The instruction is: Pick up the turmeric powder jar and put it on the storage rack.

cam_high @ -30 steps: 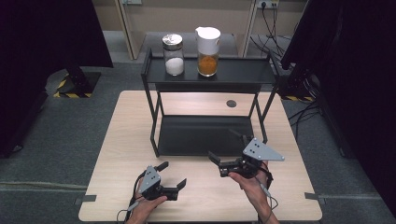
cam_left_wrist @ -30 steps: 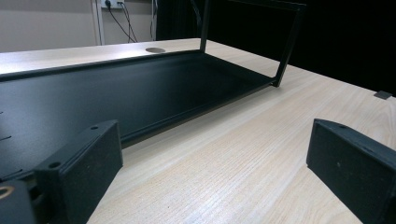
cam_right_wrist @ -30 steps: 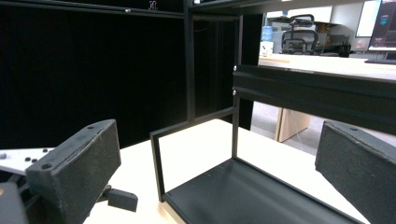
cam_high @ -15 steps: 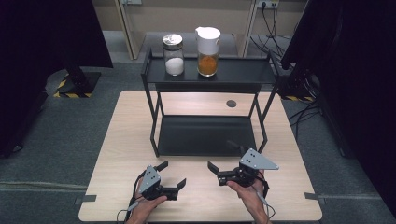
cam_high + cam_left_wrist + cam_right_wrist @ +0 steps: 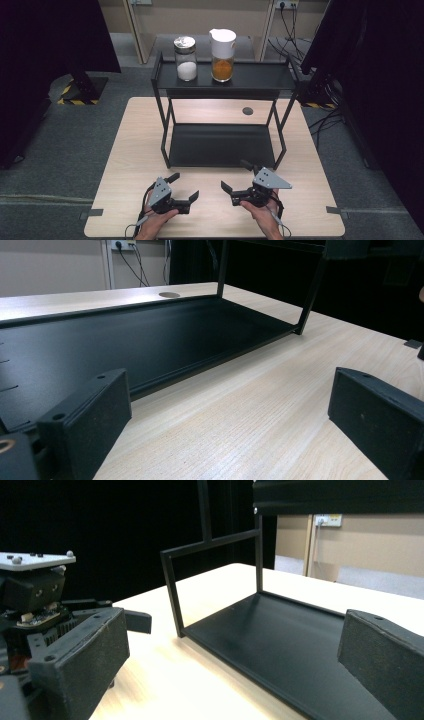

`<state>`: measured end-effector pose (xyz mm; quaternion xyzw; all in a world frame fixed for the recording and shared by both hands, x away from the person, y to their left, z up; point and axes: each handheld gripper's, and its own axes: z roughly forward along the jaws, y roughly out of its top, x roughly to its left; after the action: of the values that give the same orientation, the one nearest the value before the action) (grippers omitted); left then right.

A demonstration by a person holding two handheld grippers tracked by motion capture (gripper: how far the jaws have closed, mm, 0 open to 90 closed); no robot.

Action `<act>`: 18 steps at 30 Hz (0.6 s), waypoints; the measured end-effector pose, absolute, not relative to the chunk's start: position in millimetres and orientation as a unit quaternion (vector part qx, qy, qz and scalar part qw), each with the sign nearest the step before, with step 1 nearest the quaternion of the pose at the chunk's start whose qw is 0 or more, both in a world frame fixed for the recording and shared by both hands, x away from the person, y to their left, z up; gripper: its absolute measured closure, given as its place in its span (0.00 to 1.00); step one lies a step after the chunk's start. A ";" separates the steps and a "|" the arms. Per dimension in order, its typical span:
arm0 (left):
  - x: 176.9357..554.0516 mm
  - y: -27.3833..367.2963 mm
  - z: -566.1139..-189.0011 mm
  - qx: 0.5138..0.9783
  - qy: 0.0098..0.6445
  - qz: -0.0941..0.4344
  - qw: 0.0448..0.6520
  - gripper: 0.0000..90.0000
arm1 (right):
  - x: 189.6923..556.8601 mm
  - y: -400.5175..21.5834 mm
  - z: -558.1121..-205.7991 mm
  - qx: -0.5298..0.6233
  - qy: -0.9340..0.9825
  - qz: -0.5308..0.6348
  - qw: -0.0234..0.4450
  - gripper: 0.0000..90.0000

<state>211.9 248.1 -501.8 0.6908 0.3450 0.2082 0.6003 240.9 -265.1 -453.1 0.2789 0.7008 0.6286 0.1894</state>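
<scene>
A black two-tier metal rack [image 5: 165, 87] stands on the wooden table [image 5: 135, 150]. On its top shelf are a glass jar [image 5: 186, 59] holding something white and a white-lidded pitcher [image 5: 222, 48] with orange contents. My left gripper [image 5: 183, 186] rests open near the table's front edge, and its jaws frame bare wood [image 5: 230, 410] just before the rack's lower tray [image 5: 150, 340]. To the right, my right gripper [image 5: 236, 175] is open too, with nothing between its jaws [image 5: 232, 650], and it faces the tray [image 5: 285, 645] and the left gripper [image 5: 35, 595].
A round cable hole [image 5: 247, 110] lies in the table behind the rack. Dark curtains and stands flank the table on both sides. Cables trail on the floor at the back right [image 5: 295, 25].
My right gripper has drawn back from the rack toward the table's front edge and turned a little to the left. The left gripper has stayed put.
</scene>
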 end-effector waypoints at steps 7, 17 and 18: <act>212.9 248.7 -501.7 0.689 0.350 0.207 0.600 0.03 | 242.3 -263.1 -461.8 0.282 0.707 0.623 0.180 0.00; 212.3 249.2 -501.9 0.686 0.353 0.209 0.601 0.03 | 243.8 -262.6 -470.5 0.290 0.713 0.616 0.169 0.00; 212.4 249.2 -501.9 0.686 0.352 0.210 0.601 0.03 | 243.8 -262.6 -471.1 0.289 0.714 0.615 0.169 0.00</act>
<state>212.4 249.2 -501.9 0.6861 0.3524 0.2103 0.6007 243.8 -262.6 -471.1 0.2893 0.7140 0.6148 0.1691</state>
